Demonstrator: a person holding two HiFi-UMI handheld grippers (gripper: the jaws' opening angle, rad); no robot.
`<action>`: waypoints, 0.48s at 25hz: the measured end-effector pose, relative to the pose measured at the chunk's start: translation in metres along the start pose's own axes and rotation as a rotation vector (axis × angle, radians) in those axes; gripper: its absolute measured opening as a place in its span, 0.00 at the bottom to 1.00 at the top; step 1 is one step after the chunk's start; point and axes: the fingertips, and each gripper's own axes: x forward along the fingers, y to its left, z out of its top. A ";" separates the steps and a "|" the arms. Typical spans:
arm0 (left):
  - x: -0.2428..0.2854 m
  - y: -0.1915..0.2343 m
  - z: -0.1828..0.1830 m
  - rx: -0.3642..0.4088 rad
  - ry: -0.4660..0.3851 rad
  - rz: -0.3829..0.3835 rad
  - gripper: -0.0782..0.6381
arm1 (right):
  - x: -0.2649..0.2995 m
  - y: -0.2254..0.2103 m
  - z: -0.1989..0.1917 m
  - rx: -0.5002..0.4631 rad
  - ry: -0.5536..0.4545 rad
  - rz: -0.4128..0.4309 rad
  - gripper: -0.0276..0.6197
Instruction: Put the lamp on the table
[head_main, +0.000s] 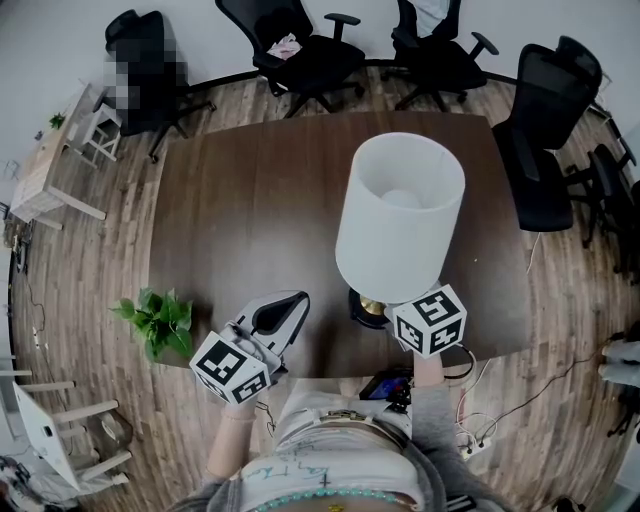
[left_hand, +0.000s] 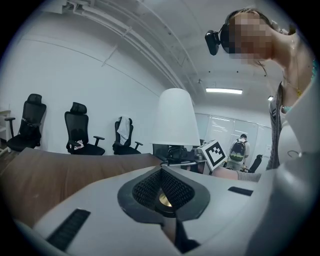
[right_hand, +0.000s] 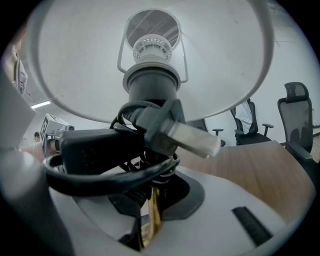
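While a potted plant (head_main: 155, 320) is seen off the near left corner of the table (head_main: 250, 190), the left gripper (head_main: 288, 305) is held just right of it, above the near edge, with its jaws pressed fully together and nothing caught between them. It is given no part in the carrying. Further right, the lamp (head_main: 400, 215) is carried upright over the near right part of the tabletop, its white shade (right_hand: 150, 60) wide above a dark socket. Whether its base already touches the wood cannot be told, since the shade hides most of it from above. The right gripper (right_hand: 151, 200) is clamped narrowly on the brass stem (right_hand: 150, 220) just below the socket. The black cord (right_hand: 100, 175) is bundled round the same stem, and the plug (right_hand: 187, 137) sticks out to the side – so cord and lamp are borne together. Office chairs (head_main: 300, 50) are ranged beyond the far edge, well apart from the work. The step in hand is judged to be the setting-down itself, with the lamp brought over the table but not yet released. For the next move, the base would need to be set flat on the wood, well in from the edge, and the stem kept vertical – only then should the right jaws be parted and drawn back without snagging the cord.
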 end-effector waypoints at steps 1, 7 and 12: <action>0.000 0.001 -0.001 -0.002 0.002 0.003 0.13 | 0.002 -0.001 -0.001 0.008 -0.001 0.002 0.12; 0.001 0.008 -0.005 -0.014 0.020 0.011 0.13 | 0.013 -0.006 -0.007 0.013 0.015 0.001 0.12; 0.006 0.013 -0.007 -0.015 0.033 0.007 0.13 | 0.028 -0.009 -0.015 0.006 0.037 0.004 0.12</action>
